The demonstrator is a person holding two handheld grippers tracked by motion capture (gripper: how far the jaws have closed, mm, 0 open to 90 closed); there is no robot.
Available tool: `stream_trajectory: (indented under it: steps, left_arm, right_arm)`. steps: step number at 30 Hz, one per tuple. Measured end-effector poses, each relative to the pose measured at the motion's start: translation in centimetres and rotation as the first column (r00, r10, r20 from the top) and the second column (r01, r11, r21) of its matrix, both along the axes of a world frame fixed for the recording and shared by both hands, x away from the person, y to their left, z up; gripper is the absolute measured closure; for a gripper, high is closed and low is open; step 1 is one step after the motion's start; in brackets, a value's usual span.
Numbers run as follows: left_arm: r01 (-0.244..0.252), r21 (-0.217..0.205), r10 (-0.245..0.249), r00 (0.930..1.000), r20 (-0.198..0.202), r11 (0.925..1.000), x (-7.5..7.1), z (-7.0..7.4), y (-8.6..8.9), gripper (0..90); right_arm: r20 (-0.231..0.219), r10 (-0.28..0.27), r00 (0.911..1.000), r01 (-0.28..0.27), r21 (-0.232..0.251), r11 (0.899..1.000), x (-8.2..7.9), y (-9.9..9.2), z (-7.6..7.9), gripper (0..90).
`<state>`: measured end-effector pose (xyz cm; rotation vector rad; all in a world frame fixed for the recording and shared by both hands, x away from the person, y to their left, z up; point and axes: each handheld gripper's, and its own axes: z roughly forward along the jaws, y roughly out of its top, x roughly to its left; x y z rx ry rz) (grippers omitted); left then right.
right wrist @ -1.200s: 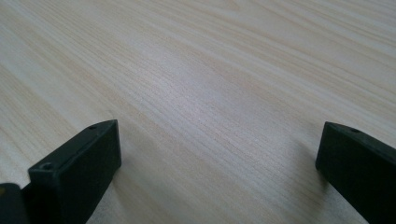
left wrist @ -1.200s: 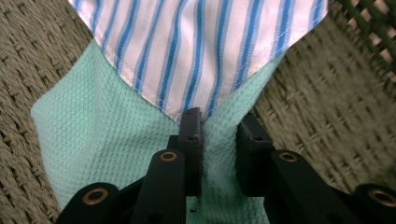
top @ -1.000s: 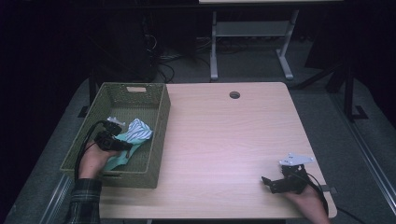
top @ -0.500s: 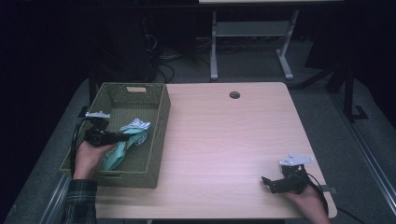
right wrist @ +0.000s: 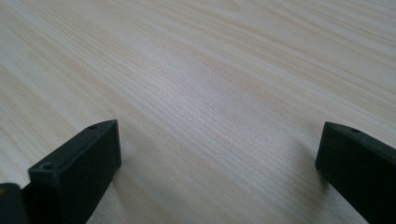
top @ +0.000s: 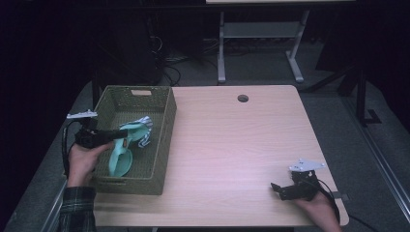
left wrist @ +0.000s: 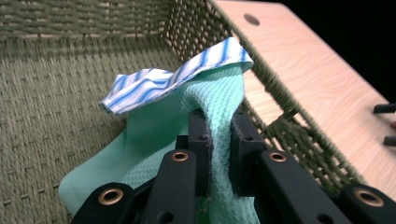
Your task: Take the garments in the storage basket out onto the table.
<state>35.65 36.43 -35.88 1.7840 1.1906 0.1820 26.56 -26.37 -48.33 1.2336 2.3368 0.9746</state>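
A green woven basket point(top: 165, 140) stands at the table's left. My left gripper point(top: 126, 136) hovers over it, shut on a fold of a mint green cloth point(top: 118, 162) that hangs down to the basket floor. In the left gripper view the cloth point(left wrist: 219, 107) is pinched between the two black jaws of my left gripper point(left wrist: 219, 140). A blue and white striped cloth point(left wrist: 159, 84) is draped over the top of the green one, by the basket's right wall point(top: 144, 126). My right gripper point(top: 276, 189) rests near the table's front right corner, open point(right wrist: 217, 154) over bare wood.
The wooden table point(top: 232, 145) has a round cable hole point(top: 242, 98) near its far edge. The basket wall point(left wrist: 280, 107) rises close to the right of the held cloth. A desk frame point(top: 256, 43) stands on the floor beyond the table.
My left gripper has risen and drawn back toward the basket's left side, pulling the green cloth up with the striped cloth on top. The right gripper has stayed still.
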Motion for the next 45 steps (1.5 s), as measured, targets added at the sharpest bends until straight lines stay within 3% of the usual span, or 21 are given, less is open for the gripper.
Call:
stream_trajectory:
  steps: [5,11,15,22,36,45]
  left_arm:
    - [0.005,-0.051,-0.003,0.9993,0.038,0.9987,-0.2,0.7,0.2,80.8]
    - [0.021,-0.075,-0.016,0.9974,0.07,0.997,-0.5,1.6,0.1,80.8]
    - [0.037,-0.117,-0.025,0.9937,0.109,0.9924,-0.8,2.8,-0.3,80.8]
    - [0.066,-0.14,-0.043,0.9862,0.16,0.988,-1.0,4.4,-0.9,80.9]
    - [0.109,-0.185,-0.07,0.976,0.206,0.9766,-1.3,6.4,-2.0,80.9]
    - [0.142,-0.189,-0.095,0.9673,0.235,0.9717,-1.5,7.7,-2.7,80.9]
  right_arm:
    - [0.001,0.0,1.0,0.0,0.0,1.0,0.0,0.0,0.0,0.0]
    - [0.0,0.0,1.0,0.0,0.0,1.0,0.0,0.0,0.0,0.0]
    - [0.0,0.0,1.0,0.0,0.0,1.0,0.0,0.0,0.0,0.0]
    - [0.001,-0.001,1.0,0.001,0.001,1.0,0.0,0.0,0.0,0.0]
    - [0.0,-0.007,1.0,0.007,0.004,1.0,0.0,0.0,0.0,0.0]
    - [0.001,-0.009,1.0,0.009,0.003,1.0,0.1,0.0,0.0,0.0]
